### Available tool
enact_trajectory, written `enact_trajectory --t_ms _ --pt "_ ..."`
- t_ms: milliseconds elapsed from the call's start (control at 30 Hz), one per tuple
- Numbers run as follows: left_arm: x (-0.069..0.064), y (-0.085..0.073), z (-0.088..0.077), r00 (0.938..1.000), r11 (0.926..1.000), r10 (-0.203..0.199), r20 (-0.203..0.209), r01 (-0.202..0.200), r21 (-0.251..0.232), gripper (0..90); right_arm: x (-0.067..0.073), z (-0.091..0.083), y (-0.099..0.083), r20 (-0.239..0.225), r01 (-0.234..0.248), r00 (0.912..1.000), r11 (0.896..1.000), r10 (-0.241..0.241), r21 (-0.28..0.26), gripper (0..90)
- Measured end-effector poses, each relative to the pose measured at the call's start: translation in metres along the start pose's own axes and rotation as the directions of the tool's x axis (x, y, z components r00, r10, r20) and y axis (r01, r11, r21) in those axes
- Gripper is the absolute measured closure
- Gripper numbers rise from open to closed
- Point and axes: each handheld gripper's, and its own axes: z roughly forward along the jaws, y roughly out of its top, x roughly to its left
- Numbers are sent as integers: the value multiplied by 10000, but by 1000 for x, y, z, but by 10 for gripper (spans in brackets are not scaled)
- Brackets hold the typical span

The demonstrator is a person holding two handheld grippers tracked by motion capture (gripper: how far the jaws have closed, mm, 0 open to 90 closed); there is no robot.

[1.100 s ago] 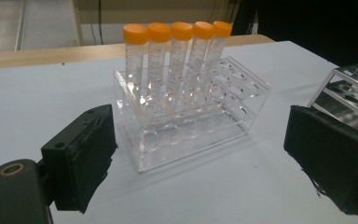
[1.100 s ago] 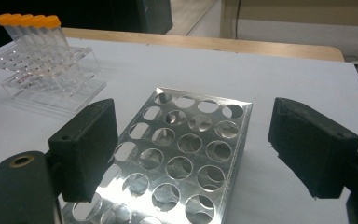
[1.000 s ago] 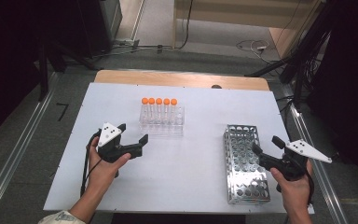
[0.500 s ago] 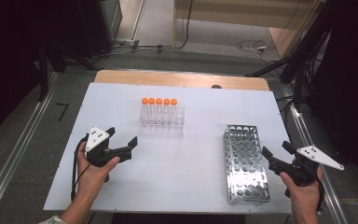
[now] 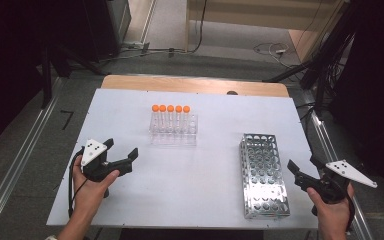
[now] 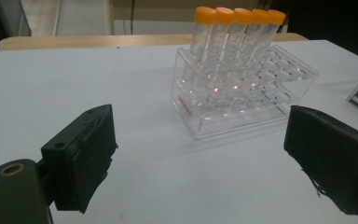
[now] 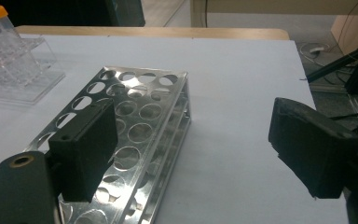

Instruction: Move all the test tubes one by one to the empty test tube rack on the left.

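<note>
A clear plastic rack [image 5: 174, 131] stands at the table's middle back and holds a row of several orange-capped tubes [image 5: 170, 109]. An empty steel rack [image 5: 264, 175] with many round holes lies at the right front. My left gripper [image 5: 121, 148] hovers open at the left front, held in a hand and pointing at the clear rack [image 6: 242, 100] and its tubes [image 6: 235, 28]. Nothing sits between the jaws of the left gripper [image 6: 205, 163]. My right gripper [image 5: 303, 164] is open just right of the steel rack [image 7: 140, 121]. In its own view the right gripper [image 7: 191, 154] is empty, with its left jaw over the rack's top.
The white tabletop [image 5: 210, 185] has bare room between the two racks and in front of the clear one. A wooden strip [image 5: 195, 84] runs along the far edge. Metal rails [image 5: 20, 165] flank the table, and cables [image 5: 275, 50] lie on the floor beyond.
Both hands have drawn back toward the near edge. The left gripper shifted slightly left, the right gripper shifted right, off the steel rack's side. Both stay open.
</note>
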Motion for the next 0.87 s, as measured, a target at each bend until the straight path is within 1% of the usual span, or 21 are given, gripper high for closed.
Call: enact_trajectory --t_ms 167,233,367,467,633,667,733,767,800,867 --pt "7 -4 -4 9998 10000 13 -191 -12 59 104 -4 -1 -4 335 137 9993 9998 -143 156 144" --pt "10 -6 -6 9994 9999 109 -322 -106 103 104 -7 -1 -6 469 87 9989 9997 -97 223 144" --pt "16 -10 -7 9986 9997 92 -511 -81 229 103 -13 -3 -10 678 31 9977 9996 -50 287 144" --pt "20 -12 -10 9968 9993 288 -744 -270 260 103 -17 -3 -13 888 42 9960 9993 -76 384 144" --pt "27 -17 -12 9953 9988 254 -939 -213 444 103 -22 -4 -18 1109 3 9938 9987 -60 512 144" --pt "28 -18 -12 9949 9987 233 -979 -188 473 103 -23 -3 -19 1167 -64 9932 9985 0 547 144" --pt "31 -21 -11 9940 9983 207 -1075 -147 562 103 -26 -2 -22 1316 -11 9913 9978 -76 656 144" --pt "32 -22 -11 9936 9981 200 -1112 -133 609 103 -27 -1 -23 1345 -76 9909 9972 -24 739 144" --pt "33 -24 -10 9932 9974 204 -1146 -124 706 103 -28 -1 -24 1389 -167 9903 9967 55 796 144" --pt "34 -27 -7 9932 9960 201 -1144 -100 887 103 -30 2 -27 1470 -208 9891 9953 68 941 141"
